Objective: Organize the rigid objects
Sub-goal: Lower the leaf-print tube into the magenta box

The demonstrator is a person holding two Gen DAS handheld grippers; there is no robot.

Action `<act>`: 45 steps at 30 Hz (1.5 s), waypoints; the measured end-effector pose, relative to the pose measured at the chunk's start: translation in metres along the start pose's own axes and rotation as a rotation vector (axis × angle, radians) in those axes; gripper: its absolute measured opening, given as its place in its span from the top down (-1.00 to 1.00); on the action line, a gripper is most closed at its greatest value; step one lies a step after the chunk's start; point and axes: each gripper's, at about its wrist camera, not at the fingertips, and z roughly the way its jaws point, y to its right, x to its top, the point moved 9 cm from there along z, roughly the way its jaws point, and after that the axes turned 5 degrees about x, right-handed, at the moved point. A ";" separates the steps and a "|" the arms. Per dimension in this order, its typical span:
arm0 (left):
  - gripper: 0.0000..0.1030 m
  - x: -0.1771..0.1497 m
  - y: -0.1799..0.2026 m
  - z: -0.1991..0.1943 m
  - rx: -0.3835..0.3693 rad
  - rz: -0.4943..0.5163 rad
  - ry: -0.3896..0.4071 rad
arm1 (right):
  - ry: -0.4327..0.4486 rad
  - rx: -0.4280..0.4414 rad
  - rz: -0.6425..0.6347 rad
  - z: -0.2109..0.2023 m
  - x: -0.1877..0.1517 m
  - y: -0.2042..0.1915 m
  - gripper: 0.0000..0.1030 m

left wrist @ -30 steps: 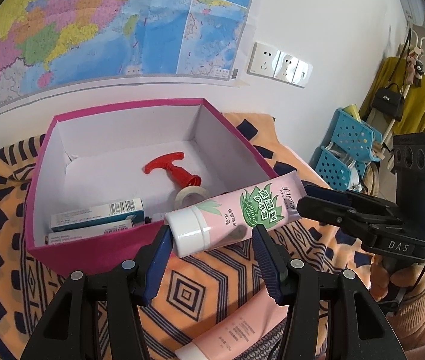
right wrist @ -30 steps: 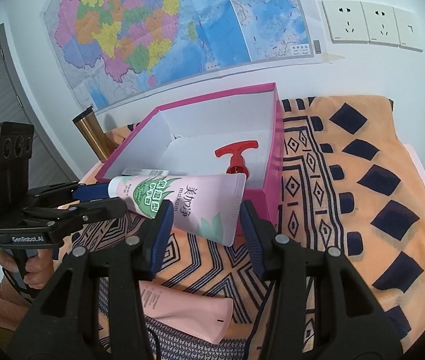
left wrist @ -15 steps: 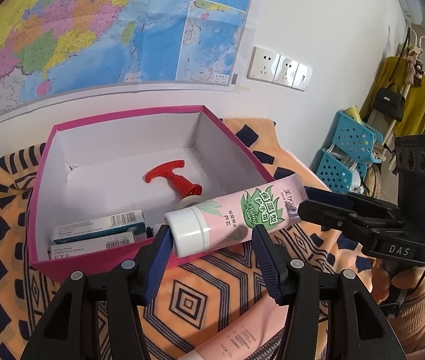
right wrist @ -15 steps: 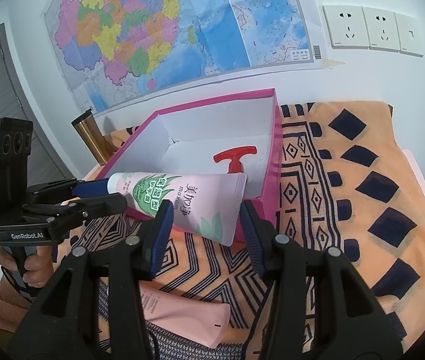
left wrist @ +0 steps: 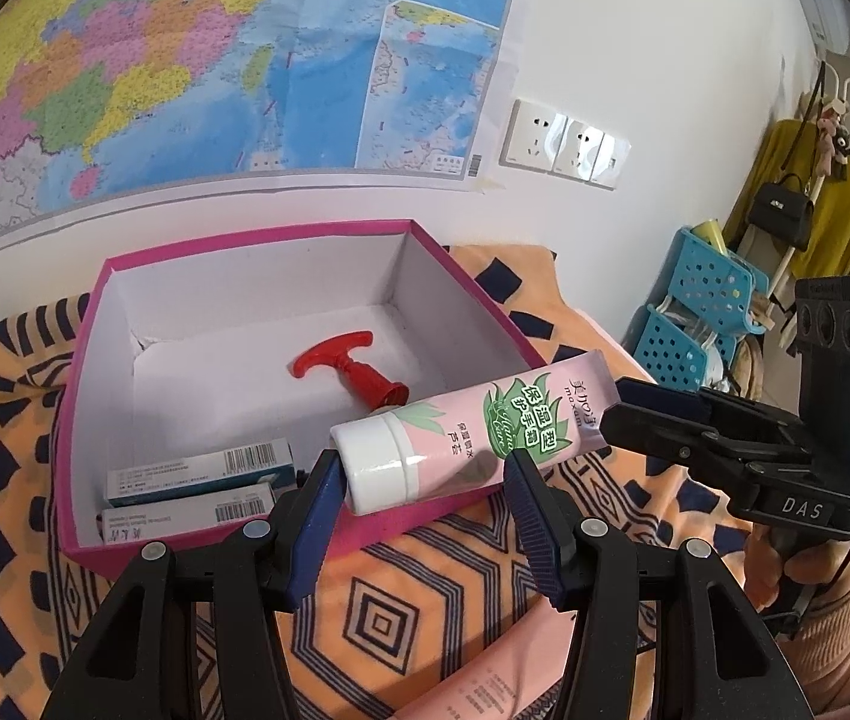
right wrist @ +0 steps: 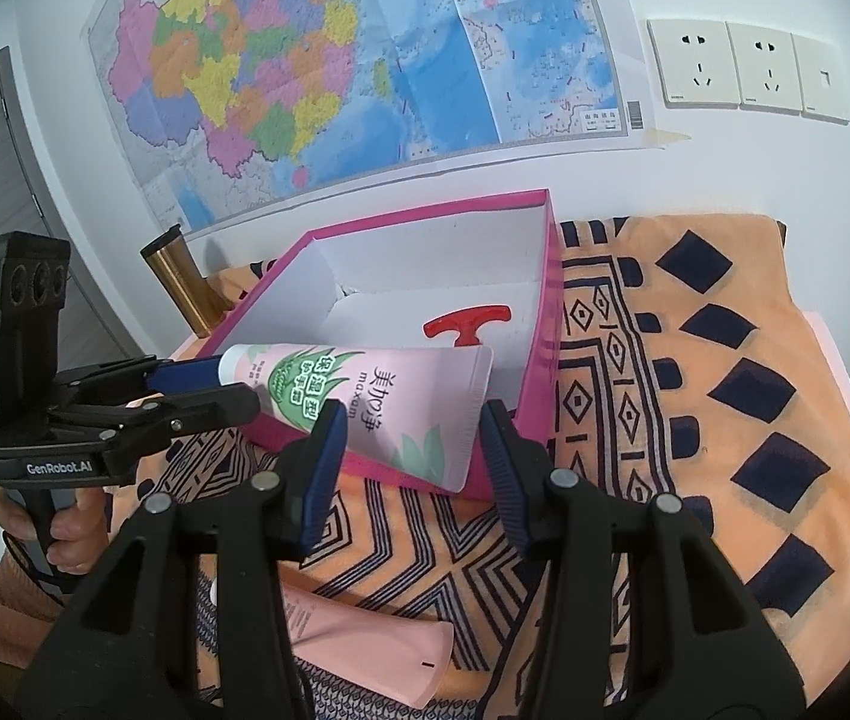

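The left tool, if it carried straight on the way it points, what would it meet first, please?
Most likely the hand cream tube already lying between its fingers; past that, the pink box. Depth is hard to judge.

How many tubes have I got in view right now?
2. The pink hand-cream tube is held across the magenta box's near rim by both grippers; a plain pink tube lies on the cloth nearer the cameras.
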 end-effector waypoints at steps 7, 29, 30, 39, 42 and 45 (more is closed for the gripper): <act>-0.06 0.002 -0.002 0.001 -0.001 -0.006 0.003 | 0.001 0.000 -0.001 0.001 0.003 0.001 0.05; -0.06 0.010 -0.007 0.011 0.017 -0.010 -0.004 | 0.003 0.014 0.013 0.011 0.015 0.006 0.05; -0.06 0.010 -0.008 0.011 0.018 -0.011 -0.006 | 0.003 0.014 0.014 0.012 0.015 0.007 0.05; -0.06 0.010 -0.007 0.013 0.019 -0.011 -0.009 | 0.002 0.013 0.018 0.013 0.018 0.011 0.05; -0.06 0.011 -0.006 0.016 0.020 -0.011 -0.012 | 0.003 0.012 0.020 0.014 0.019 0.013 0.05; -0.06 0.011 -0.006 0.019 0.021 -0.012 -0.017 | 0.001 0.011 0.024 0.016 0.019 0.016 0.05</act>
